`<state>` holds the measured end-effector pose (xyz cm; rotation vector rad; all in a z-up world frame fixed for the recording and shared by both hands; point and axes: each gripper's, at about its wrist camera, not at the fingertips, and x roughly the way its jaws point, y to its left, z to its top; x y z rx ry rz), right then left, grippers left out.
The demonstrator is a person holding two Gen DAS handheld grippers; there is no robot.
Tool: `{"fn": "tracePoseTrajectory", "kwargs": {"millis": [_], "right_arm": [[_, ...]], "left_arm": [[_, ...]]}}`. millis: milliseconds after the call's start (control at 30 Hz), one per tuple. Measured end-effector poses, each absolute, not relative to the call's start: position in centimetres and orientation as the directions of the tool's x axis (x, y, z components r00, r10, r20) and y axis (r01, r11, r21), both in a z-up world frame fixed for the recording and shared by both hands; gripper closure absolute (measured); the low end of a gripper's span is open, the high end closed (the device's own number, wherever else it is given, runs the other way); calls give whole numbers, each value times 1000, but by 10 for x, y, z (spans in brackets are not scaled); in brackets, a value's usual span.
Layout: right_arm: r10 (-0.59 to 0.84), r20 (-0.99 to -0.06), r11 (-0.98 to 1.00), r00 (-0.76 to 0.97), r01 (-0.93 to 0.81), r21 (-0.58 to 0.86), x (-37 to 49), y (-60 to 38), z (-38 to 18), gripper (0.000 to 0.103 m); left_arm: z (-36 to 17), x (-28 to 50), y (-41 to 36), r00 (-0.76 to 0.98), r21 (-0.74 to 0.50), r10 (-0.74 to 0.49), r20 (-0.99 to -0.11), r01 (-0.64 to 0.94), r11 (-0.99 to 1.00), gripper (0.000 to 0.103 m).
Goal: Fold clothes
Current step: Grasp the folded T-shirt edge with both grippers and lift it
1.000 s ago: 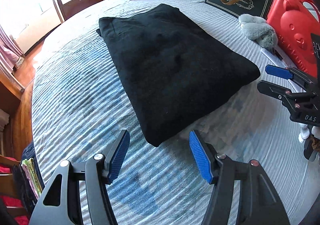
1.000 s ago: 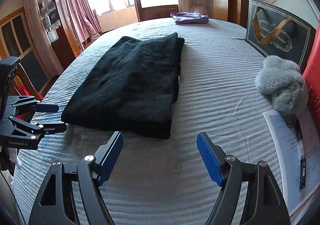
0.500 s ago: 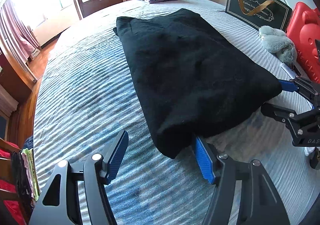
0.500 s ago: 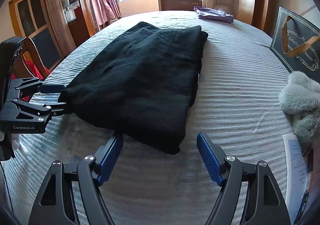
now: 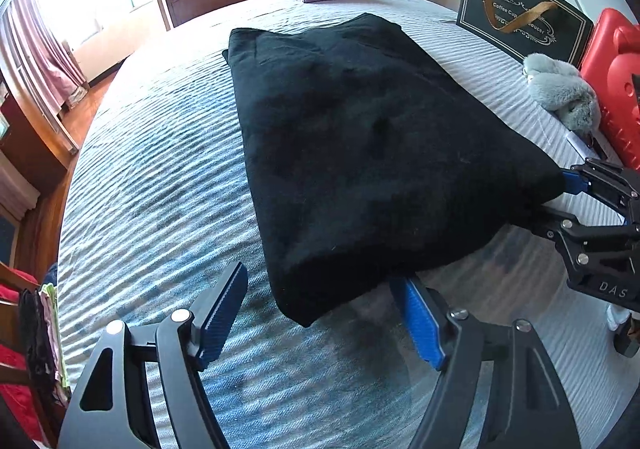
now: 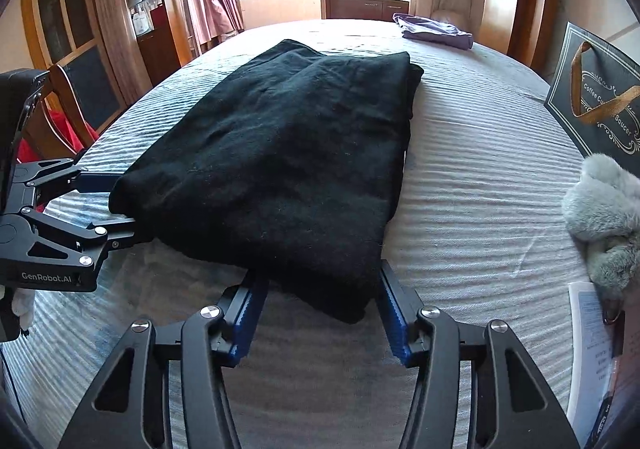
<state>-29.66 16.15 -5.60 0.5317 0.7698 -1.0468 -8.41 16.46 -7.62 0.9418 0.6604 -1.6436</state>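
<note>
Striped bed cover (image 6: 460, 177), folded black garment (image 6: 280, 169) lying along its middle; left gripper (image 5: 320, 313) at garment's near left corner, jaws opening, corner between them; right gripper (image 6: 318, 315) at near right corner, jaws closing around it, pads not clearly pressing; purple cloth (image 6: 436, 31) far beyond garment

I counted two garments on the bed (image 6: 480, 177): one folded black garment (image 6: 280, 153) and one purple garment (image 6: 436, 31). Beside them were one dark gift bag (image 6: 596, 105), one grey furry toy (image 6: 600, 217) and one red case (image 5: 616, 89)
</note>
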Motion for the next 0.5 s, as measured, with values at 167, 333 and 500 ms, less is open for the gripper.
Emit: {"fn": "tracePoseTrajectory", "kwargs": {"millis": [167, 333, 500], "right_arm": [[-565, -773, 402, 289, 915, 49, -296, 160, -56, 66], [-564, -768, 392, 304, 917, 75, -297, 162, -54, 86], [-589, -746, 382, 311, 920, 81, -296, 172, -42, 93]], "left_arm": [[-74, -93, 169, -159, 35, -519, -840, 938, -344, 64], [-69, -93, 166, -174, 31, -499, -849, 926, -376, 87], [-59, -88, 173, -197, 37, -502, -842, 907, -420, 91]]}}
